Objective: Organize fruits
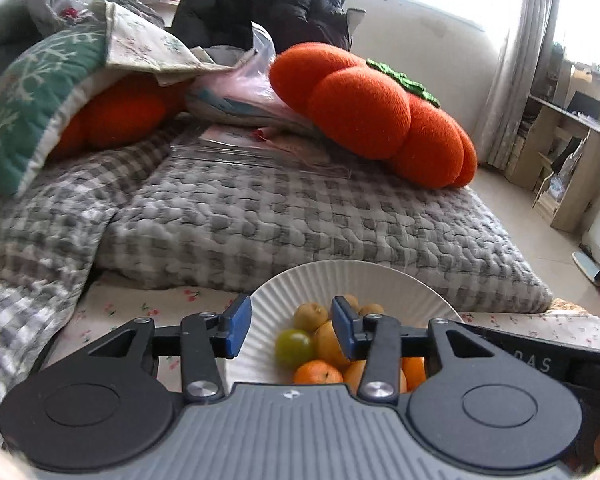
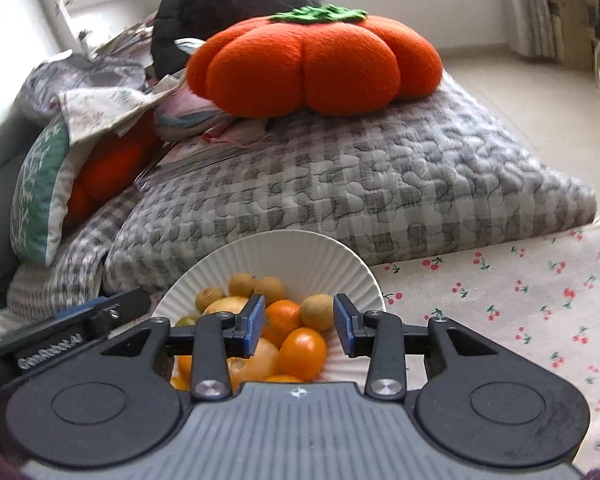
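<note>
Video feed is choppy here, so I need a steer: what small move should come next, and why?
Probably ease the right gripper down onto the orange fruit just below its open, empty jaws. The left gripper is open too, and all the fruit lies piled in the white bowl.

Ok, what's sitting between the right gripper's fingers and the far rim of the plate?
Only fruit: beyond the open right gripper lie an orange and small tan fruits, then bare plate, per the right wrist view.

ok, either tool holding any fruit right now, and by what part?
Nothing held. The left tool and the right tool both hang open above the fruit in the white plate, pads bare.
</note>
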Motion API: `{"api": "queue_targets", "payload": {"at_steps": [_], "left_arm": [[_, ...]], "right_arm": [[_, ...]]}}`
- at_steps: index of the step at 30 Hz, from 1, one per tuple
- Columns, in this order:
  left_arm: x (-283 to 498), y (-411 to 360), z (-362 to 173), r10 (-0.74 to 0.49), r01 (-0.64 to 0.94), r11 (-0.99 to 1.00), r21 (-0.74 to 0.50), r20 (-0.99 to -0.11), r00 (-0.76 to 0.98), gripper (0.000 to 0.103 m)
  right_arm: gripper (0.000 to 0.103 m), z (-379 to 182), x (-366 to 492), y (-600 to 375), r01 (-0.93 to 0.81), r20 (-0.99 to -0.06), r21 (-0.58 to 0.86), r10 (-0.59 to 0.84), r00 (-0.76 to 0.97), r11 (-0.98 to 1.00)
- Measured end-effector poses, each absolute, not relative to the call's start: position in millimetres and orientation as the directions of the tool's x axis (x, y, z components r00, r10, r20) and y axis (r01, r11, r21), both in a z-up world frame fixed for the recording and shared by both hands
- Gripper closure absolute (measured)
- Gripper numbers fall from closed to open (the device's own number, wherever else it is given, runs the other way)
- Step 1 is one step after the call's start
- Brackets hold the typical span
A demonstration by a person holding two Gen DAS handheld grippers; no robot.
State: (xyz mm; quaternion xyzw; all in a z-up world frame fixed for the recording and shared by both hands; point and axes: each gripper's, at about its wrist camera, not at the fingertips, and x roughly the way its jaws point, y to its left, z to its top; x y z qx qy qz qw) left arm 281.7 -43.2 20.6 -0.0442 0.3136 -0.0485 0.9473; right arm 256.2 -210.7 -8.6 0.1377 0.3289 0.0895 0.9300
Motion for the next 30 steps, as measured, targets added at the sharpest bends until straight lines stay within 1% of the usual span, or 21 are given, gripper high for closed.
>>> {"api": "queue_targets", "payload": {"at_steps": [4,8,11,14,16,20,24,28,30], "left_arm": [[256.2,-38.3,21.8,-0.120,0.055,0.991,-0.125,-0.609,0.784,0.060],[227.3,-34.0,22.1,-0.127,0.059,0.990,-0.129,-0.619,0.775,0.060],[206.8,-31.1,24.1,-0.124,0.069,0.991,-0.111,-0.620,0.775,0.059],[187.4,-28.2,25.5,-0.115,0.073,0.993,-0.094,-0.620,0.776,0.057],[178.8,-25.8,26.7,-0.115,0.076,0.993,-0.089,-0.614,0.781,0.056],[162.8,-23.0,27.6,-0.106,0.079,0.994,-0.071,-0.610,0.785,0.055],[146.6,-22.0,26.0,-0.092,0.081,0.996,-0.045,-0.606,0.790,0.050],[135.2,-22.2,25.3,-0.105,0.095,0.994,-0.049,-0.618,0.779,0.050],[128.3,-21.8,26.8,-0.113,0.101,0.993,-0.055,-0.614,0.781,0.048]], "right_arm": [[0.064,-2.3,234.0,-204.4,-0.088,-0.594,0.294,0.253,0.764,0.952],[0.062,-0.3,207.4,-199.0,-0.092,-0.597,0.280,0.249,0.762,0.955],[0.061,3.8,189.8,-193.8,-0.097,-0.592,0.254,0.234,0.771,0.962],[0.058,5.1,173.5,-188.5,-0.103,-0.583,0.268,0.246,0.774,0.958],[0.054,4.4,163.6,-183.2,-0.113,-0.581,0.274,0.258,0.772,0.955],[0.050,8.7,145.4,-174.6,-0.132,-0.568,0.247,0.254,0.783,0.960],[0.047,12.8,129.2,-172.9,-0.130,-0.554,0.245,0.248,0.795,0.961],[0.037,12.7,110.1,-169.1,-0.118,-0.546,0.218,0.221,0.808,0.969],[0.035,12.0,103.8,-168.0,-0.115,-0.548,0.208,0.213,0.809,0.971]]}}
